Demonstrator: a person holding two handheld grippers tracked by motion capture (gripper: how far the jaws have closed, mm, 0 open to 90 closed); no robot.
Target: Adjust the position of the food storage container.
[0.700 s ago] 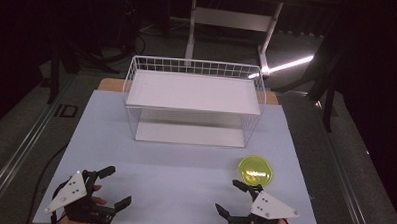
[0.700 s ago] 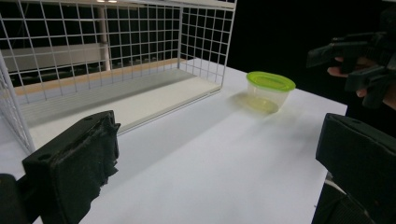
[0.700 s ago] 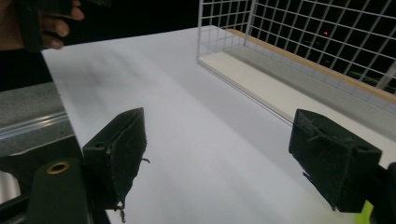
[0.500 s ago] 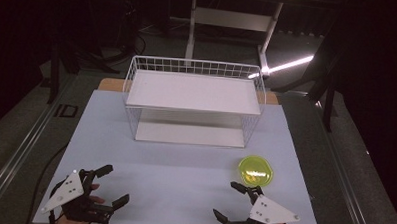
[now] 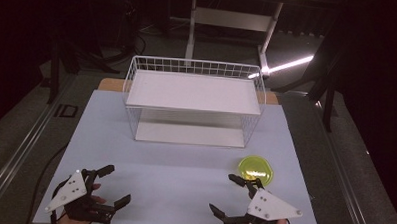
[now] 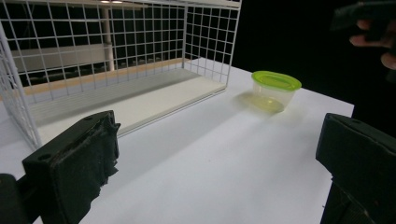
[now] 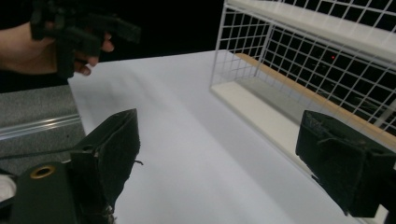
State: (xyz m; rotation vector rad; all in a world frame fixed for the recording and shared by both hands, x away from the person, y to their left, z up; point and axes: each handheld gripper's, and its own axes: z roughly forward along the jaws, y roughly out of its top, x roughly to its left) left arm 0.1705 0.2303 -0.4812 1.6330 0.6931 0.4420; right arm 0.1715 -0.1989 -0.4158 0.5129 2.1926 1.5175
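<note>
A white table (image 5: 184, 166) carries a white wire basket (image 5: 194, 104) and a green-lidded tub (image 5: 255, 169)

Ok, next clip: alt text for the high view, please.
Two hand-held grippers, left gripper and right gripper, rest open and empty at the near edge of a white table. A small lime-lidded container sits just beyond the right gripper; a white wire rack stands farther back.

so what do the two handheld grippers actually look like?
Both are black two-jaw units. The left gripper and right gripper each carry a pale grey three-cornered plate with small dots on top. Jaw pads look rough and frayed at the edges in the gripper views.
</note>
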